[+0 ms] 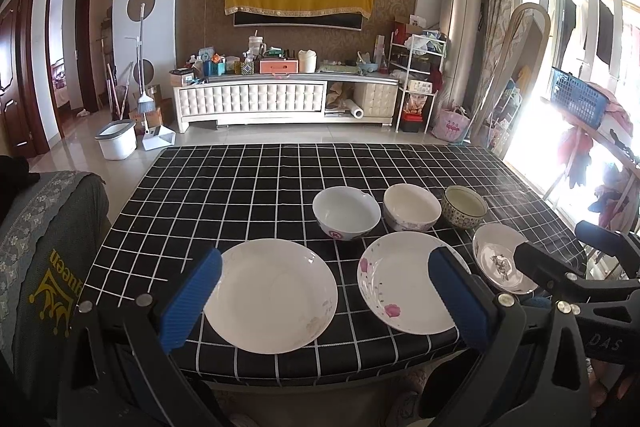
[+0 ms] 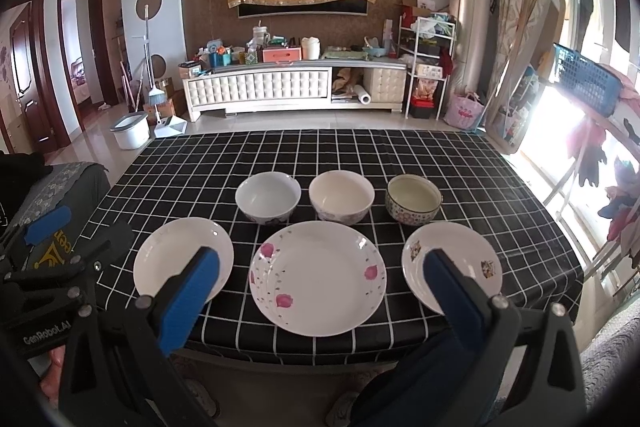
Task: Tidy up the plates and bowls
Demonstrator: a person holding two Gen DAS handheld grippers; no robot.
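Note:
Three plates lie in a front row on the black checked table [image 2: 400,155]: a plain white plate [image 2: 176,255] [image 1: 276,295] on the left, a pink-flowered plate [image 2: 320,275] [image 1: 400,283] in the middle, a small cat-picture plate [image 2: 460,263] [image 1: 500,263] on the right. Behind them stand a white bowl [image 2: 267,197] [image 1: 346,213], a cream bowl [image 2: 341,195] [image 1: 412,207] and a patterned bowl [image 2: 413,199] [image 1: 464,207]. My left gripper [image 1: 326,283] hovers open near the table's front edge over the white plate. My right gripper [image 2: 322,273] hovers open over the flowered plate. Both hold nothing.
A grey sofa arm [image 1: 44,227] with a cover borders the table's left side. A drying rack with clothes and a blue basket [image 2: 588,79] stands at the right by the window. Beyond the table lie open floor, a white bucket [image 2: 130,131] and a TV cabinet [image 2: 296,87].

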